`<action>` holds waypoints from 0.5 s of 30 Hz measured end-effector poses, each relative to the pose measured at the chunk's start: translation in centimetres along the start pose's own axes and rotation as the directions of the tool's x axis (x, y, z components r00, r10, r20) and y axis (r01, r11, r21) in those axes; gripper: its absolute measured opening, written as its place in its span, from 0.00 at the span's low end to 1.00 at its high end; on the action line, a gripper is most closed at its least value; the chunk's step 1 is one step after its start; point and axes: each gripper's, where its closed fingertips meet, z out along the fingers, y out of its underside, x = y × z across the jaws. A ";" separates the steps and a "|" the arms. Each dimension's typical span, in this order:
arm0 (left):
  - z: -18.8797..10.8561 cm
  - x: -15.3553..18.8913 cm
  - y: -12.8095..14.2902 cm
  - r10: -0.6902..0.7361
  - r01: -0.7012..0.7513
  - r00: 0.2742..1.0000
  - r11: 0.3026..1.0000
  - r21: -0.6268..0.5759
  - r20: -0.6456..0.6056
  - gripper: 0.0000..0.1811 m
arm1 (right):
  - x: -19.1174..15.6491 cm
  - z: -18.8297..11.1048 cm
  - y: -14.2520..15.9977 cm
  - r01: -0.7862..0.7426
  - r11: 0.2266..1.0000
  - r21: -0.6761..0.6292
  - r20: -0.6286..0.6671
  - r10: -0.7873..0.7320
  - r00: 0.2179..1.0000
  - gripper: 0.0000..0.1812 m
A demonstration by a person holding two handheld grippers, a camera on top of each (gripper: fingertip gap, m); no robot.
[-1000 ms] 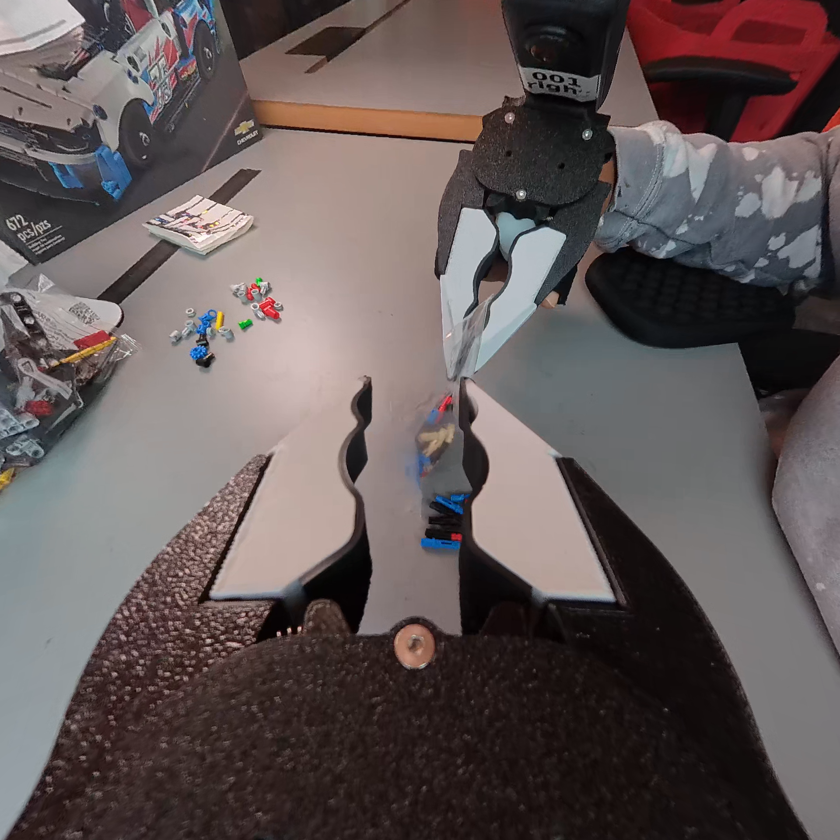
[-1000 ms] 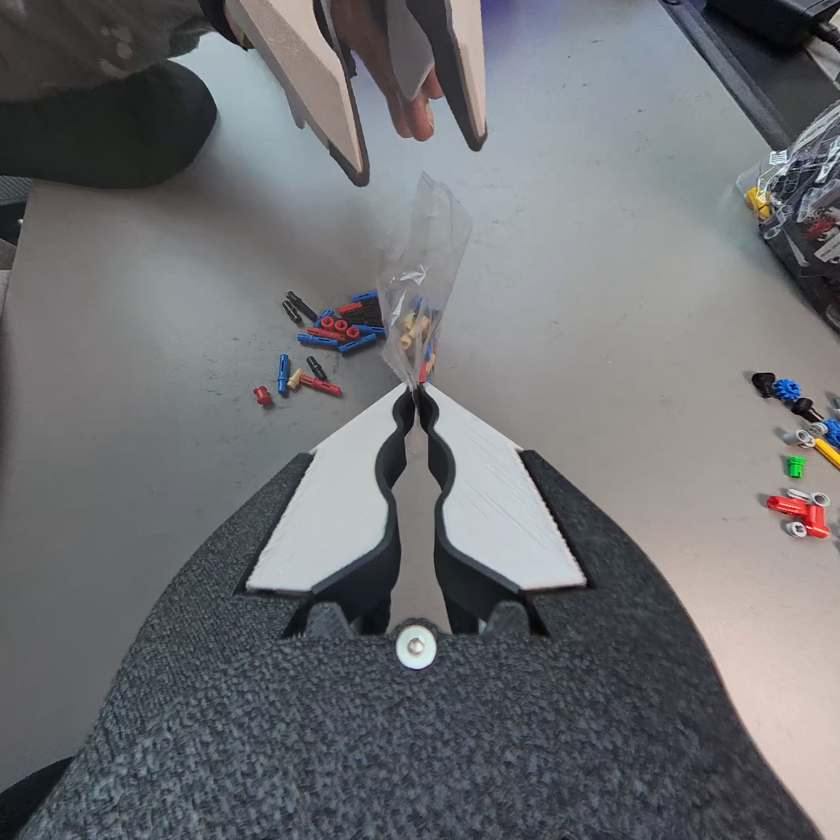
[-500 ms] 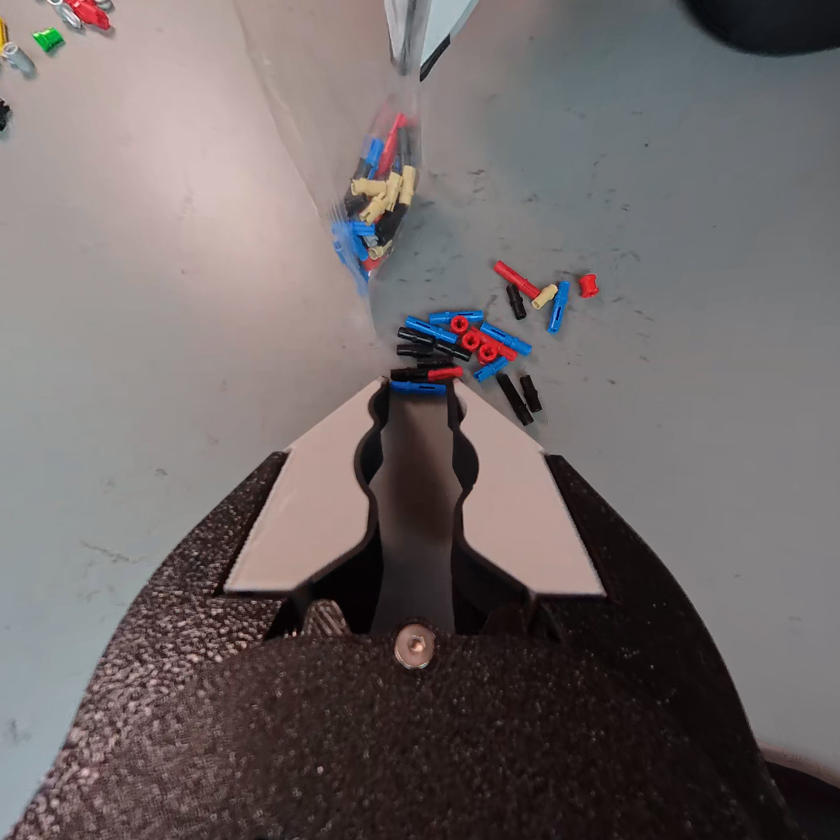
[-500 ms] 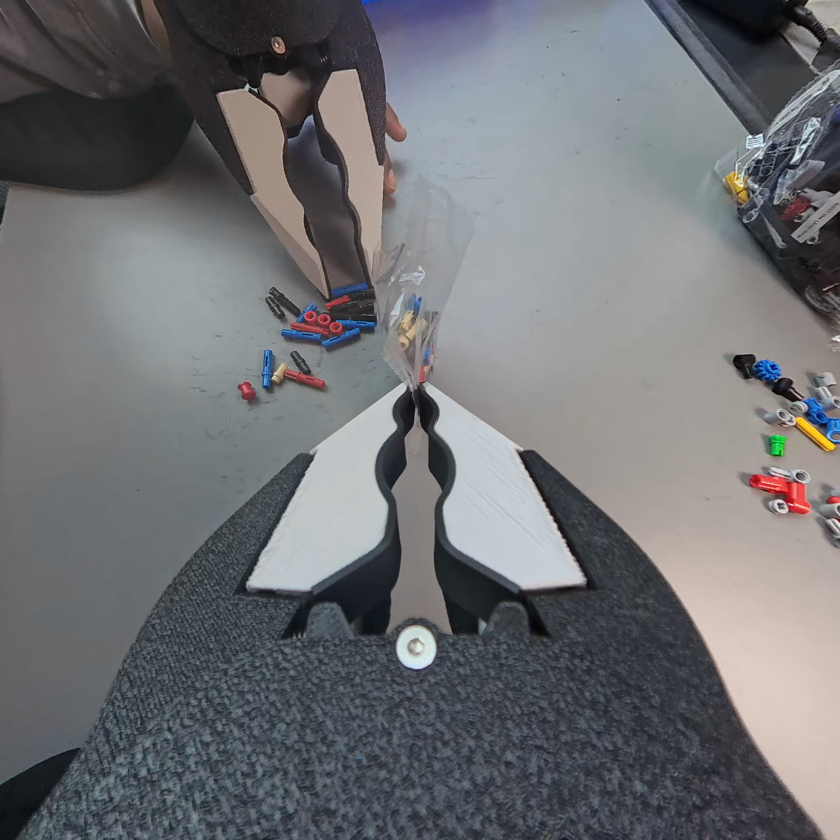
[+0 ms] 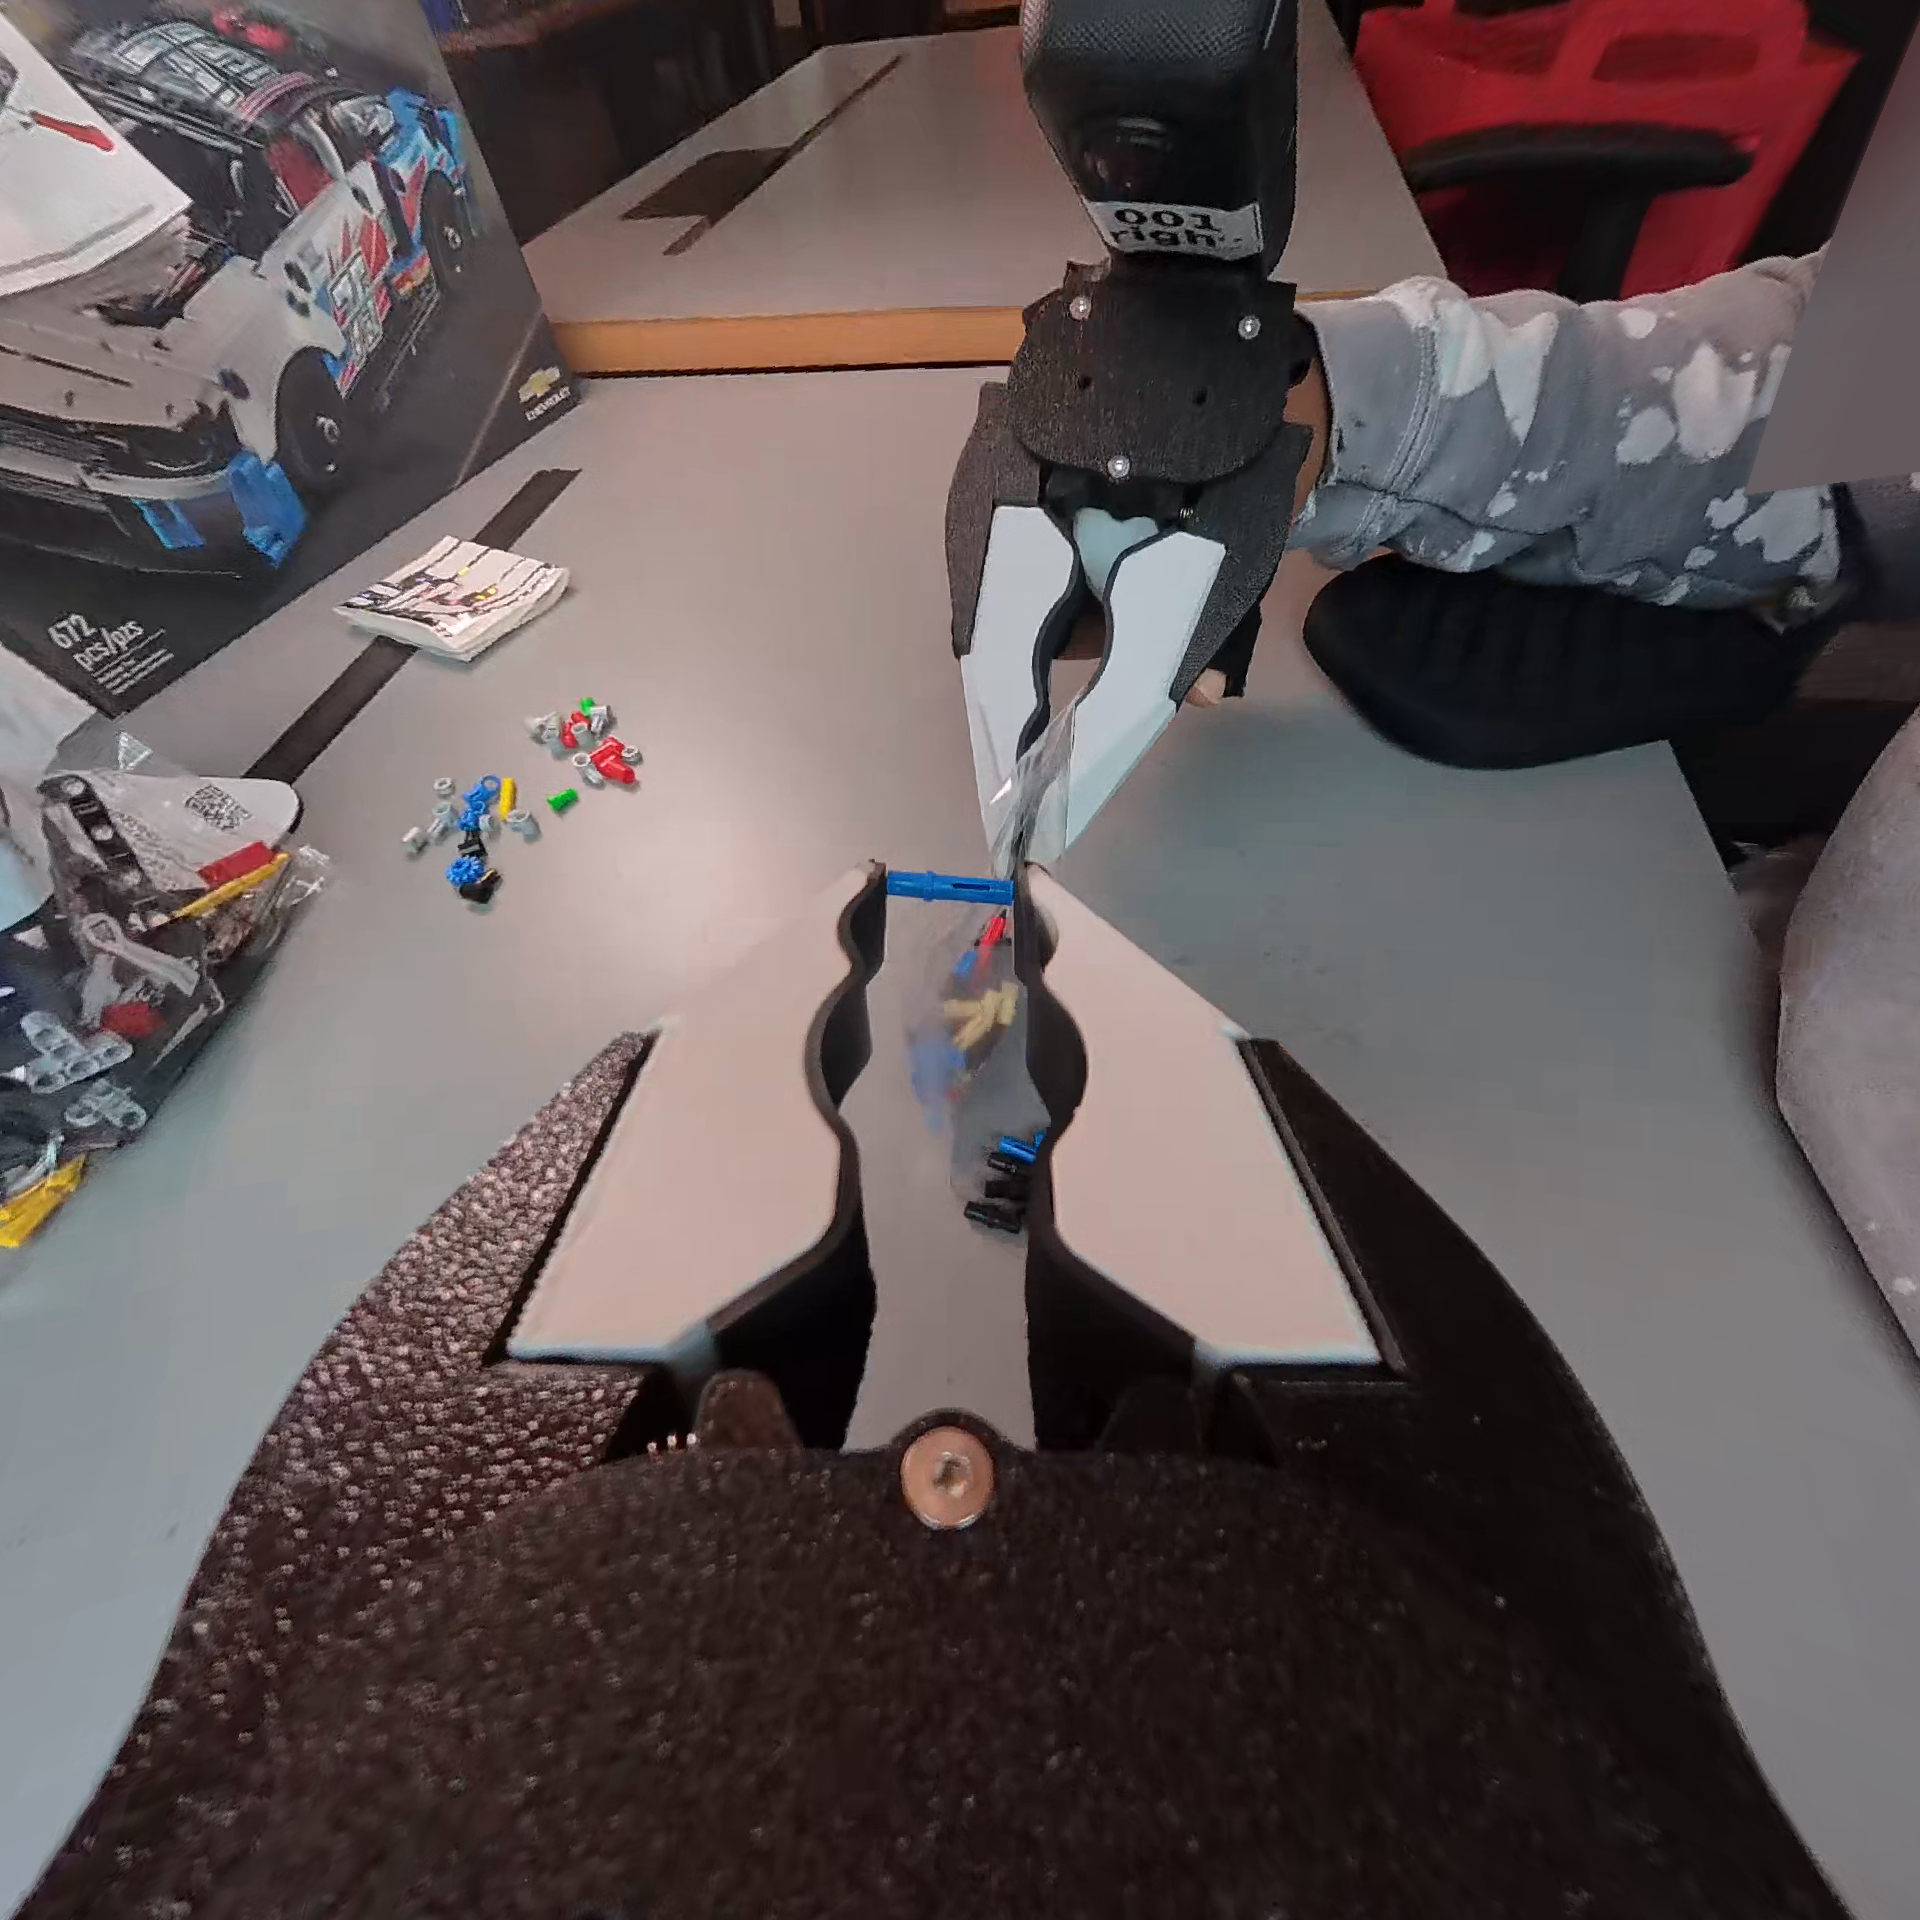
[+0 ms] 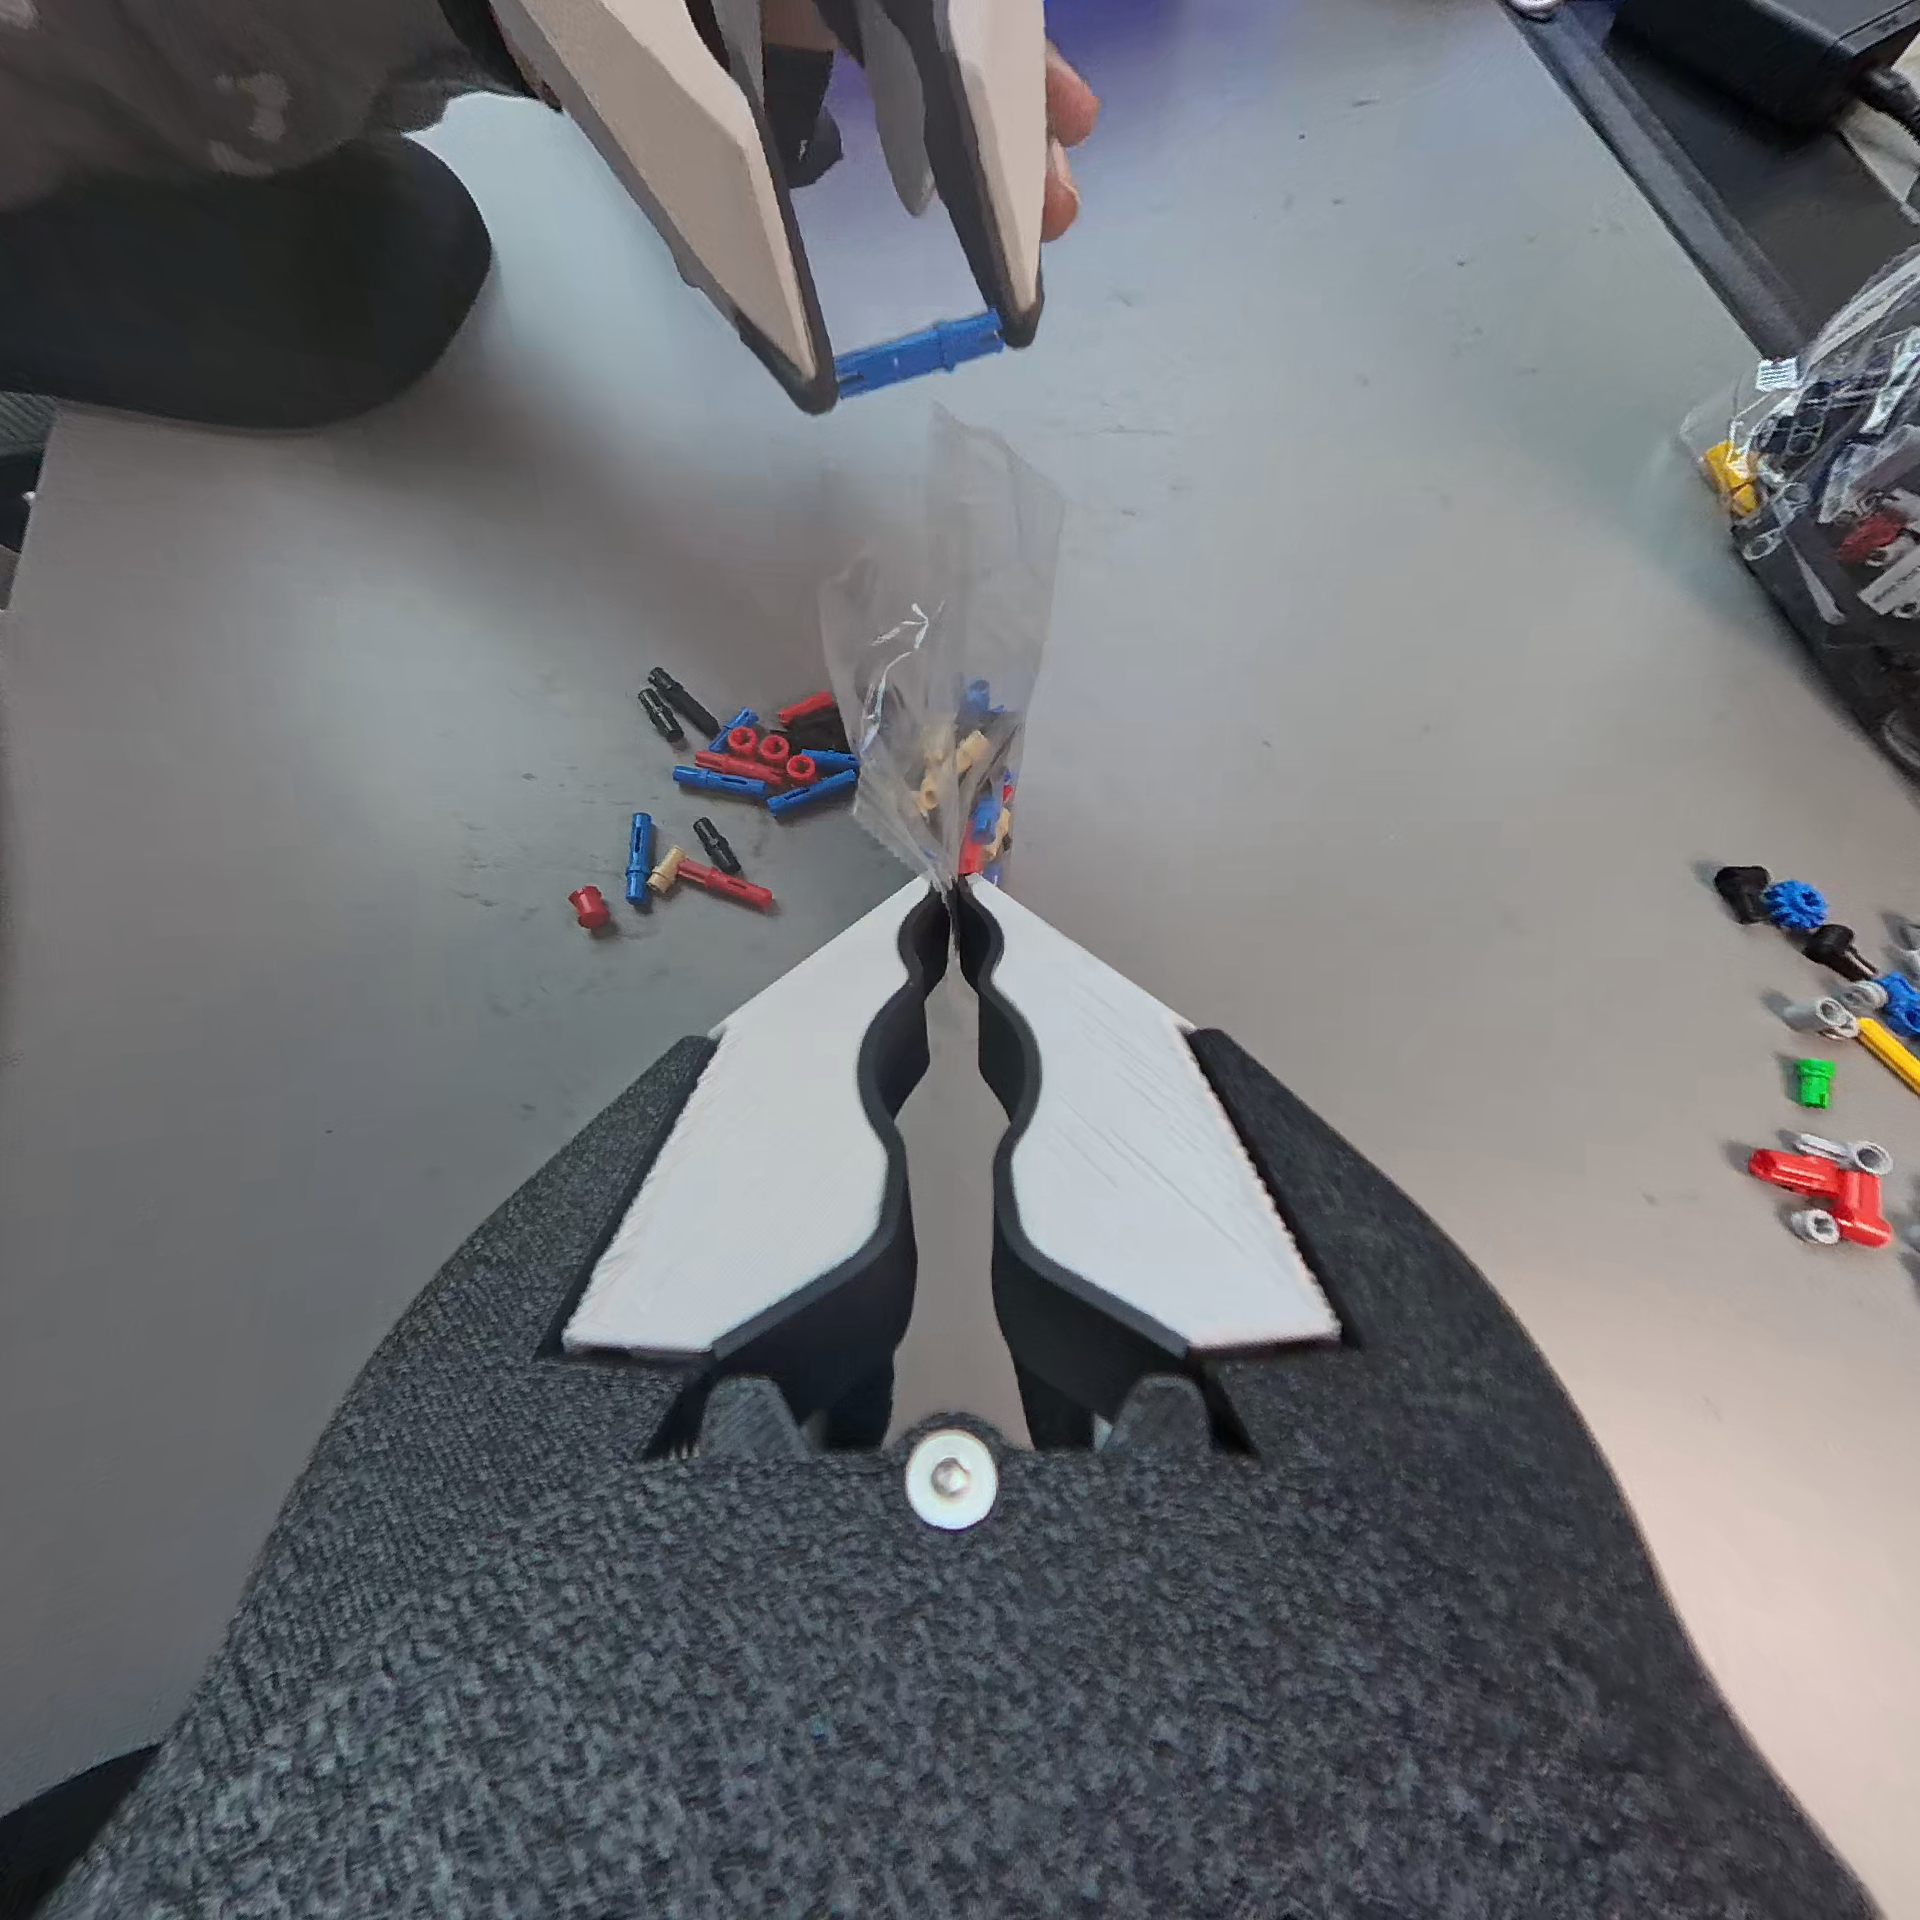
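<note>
My left gripper is shut on a blue pin, held crosswise between its fingertips. In the right wrist view the left gripper hangs just above the open mouth of a clear plastic bag. My right gripper is shut on the bag's bottom corner and holds it upright above the grey table. The bag holds several tan, blue, red and black pins. A loose pile of pins lies on the table beside the bag. The right gripper also shows in the left wrist view.
A set box with a car picture stands at far left, with a folded booklet by it. Small mixed parts lie nearby. Bags of parts sit at the table's side. A person's sleeve reaches in. My right fingertips sit around 8 cm from my left ones.
The left gripper dipped to the loose pile, shut on a blue pin and rose with it to above the bag's mouth. The right gripper kept holding the bag.
</note>
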 end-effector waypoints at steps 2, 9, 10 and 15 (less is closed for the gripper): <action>0.9 0.1 0.4 0.010 -0.010 1.000 0.999 -0.031 -0.004 0.14 | 0.0 0.0 0.0 0.000 1.000 0.001 -0.001 0.000 1.000 0.00; -0.2 -0.1 1.5 -0.082 0.082 0.997 0.996 -0.020 -0.003 0.26 | 0.4 -0.3 0.1 -0.009 1.000 0.004 -0.010 0.009 1.000 0.00; -0.5 -0.1 2.4 -0.096 0.096 0.995 0.994 -0.048 -0.009 0.26 | 0.5 -0.4 0.2 -0.009 1.000 0.002 -0.015 0.009 1.000 0.00; -0.9 3.7 8.0 -0.179 0.137 0.974 0.954 -0.267 -0.140 0.26 | 1.3 -0.8 0.6 -0.031 1.000 0.001 -0.032 0.031 0.999 0.00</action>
